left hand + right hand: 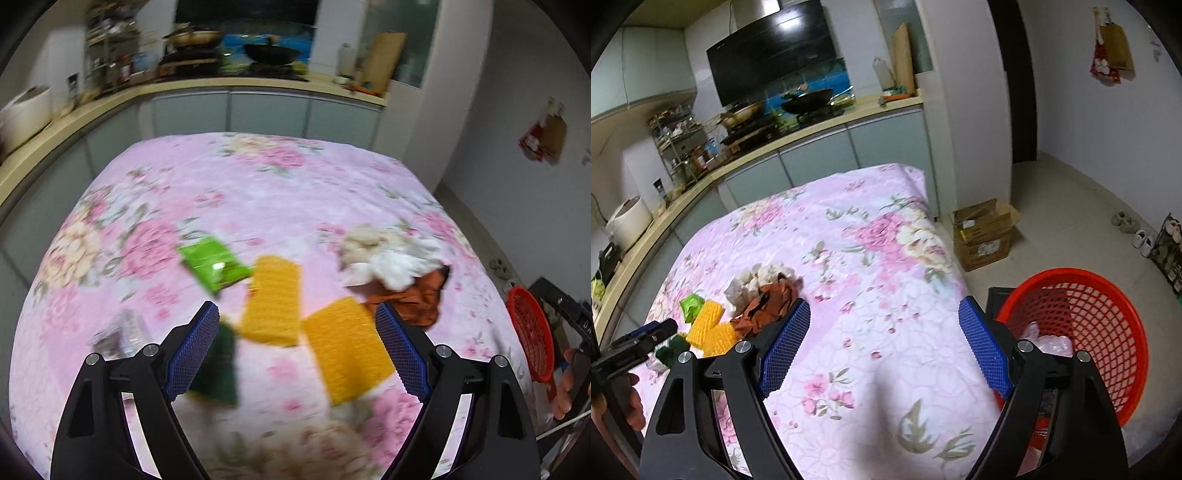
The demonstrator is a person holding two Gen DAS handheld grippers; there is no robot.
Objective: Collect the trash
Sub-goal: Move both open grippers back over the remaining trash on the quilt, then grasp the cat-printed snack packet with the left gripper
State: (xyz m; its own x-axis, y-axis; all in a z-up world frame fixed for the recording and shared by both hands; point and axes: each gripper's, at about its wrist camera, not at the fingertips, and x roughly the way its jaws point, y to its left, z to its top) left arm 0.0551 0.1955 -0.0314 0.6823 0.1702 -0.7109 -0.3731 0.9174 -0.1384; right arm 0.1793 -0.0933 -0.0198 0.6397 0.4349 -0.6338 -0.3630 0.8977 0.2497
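Trash lies on a table with a pink floral cloth (258, 192): a green wrapper (212, 264), two yellow sponges (273, 299) (347, 354), a dark green scrap (219, 363), a clear wrapper (122, 332), white crumpled tissue (391, 264) and a brown wrapper (417, 299). My left gripper (297, 352) is open above the yellow sponges. My right gripper (884, 343) is open and empty above the cloth (886, 258), next to a red mesh basket (1108, 317) holding some pale trash. The pile shows at the left in the right wrist view (757, 299).
A kitchen counter (110, 99) with pans and a rice cooker runs behind and left of the table. A cardboard box (986, 232) stands on the floor right of the table. Shoes (1141, 236) line the right wall. The red basket (532, 332) shows at the right in the left wrist view.
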